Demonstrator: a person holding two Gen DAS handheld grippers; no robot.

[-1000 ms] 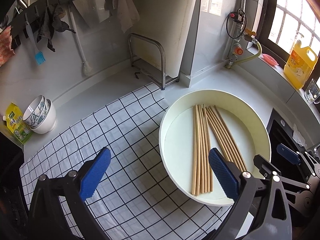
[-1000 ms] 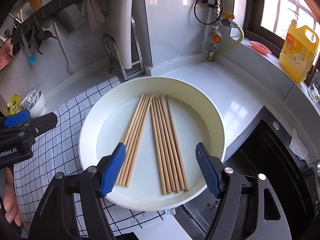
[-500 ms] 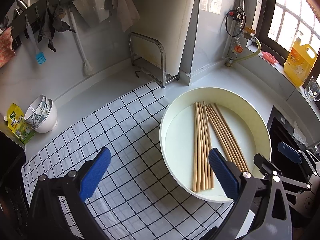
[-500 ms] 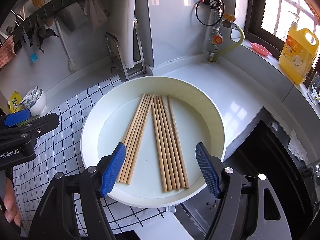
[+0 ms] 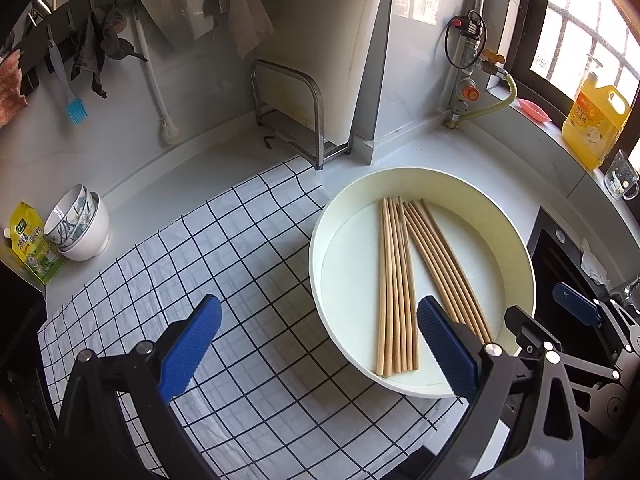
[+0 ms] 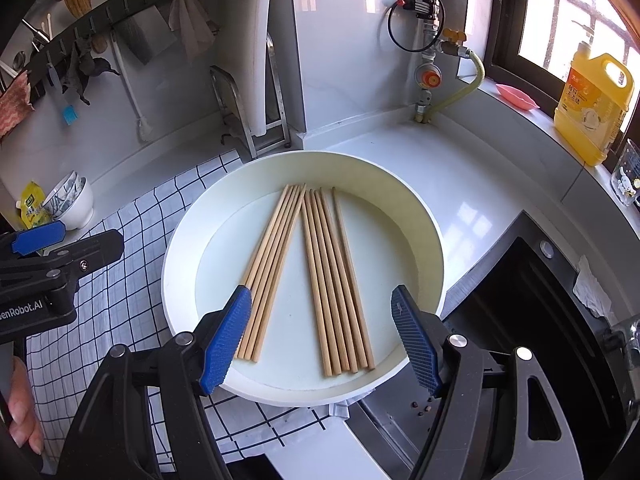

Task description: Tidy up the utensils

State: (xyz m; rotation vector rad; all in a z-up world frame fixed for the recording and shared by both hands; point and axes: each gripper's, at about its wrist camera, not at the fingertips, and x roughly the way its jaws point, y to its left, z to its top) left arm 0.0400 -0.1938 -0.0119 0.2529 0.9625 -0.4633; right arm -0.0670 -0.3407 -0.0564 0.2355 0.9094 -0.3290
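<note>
Several wooden chopsticks (image 6: 316,272) lie in two fanned bundles inside a round white basin (image 6: 176,248); they also show in the left wrist view (image 5: 404,276), in the basin (image 5: 316,248). My right gripper (image 6: 320,340) is open and empty, hovering over the basin's near edge with the chopstick ends between its blue pads. My left gripper (image 5: 316,344) is open and empty above the checked cloth (image 5: 208,264), its right pad over the basin's left side. The left gripper also shows at the left of the right wrist view (image 6: 48,264).
Stacked bowls (image 5: 80,224) and a yellow packet (image 5: 32,248) sit at the far left. A metal rack with a white board (image 5: 304,120) stands at the back. A yellow detergent jug (image 6: 592,104) is on the sill. A black sink (image 6: 540,320) lies to the right.
Both grippers have drawn back and up slightly, so the basin looks a little farther away. Both stay open. The chopsticks have not moved.
</note>
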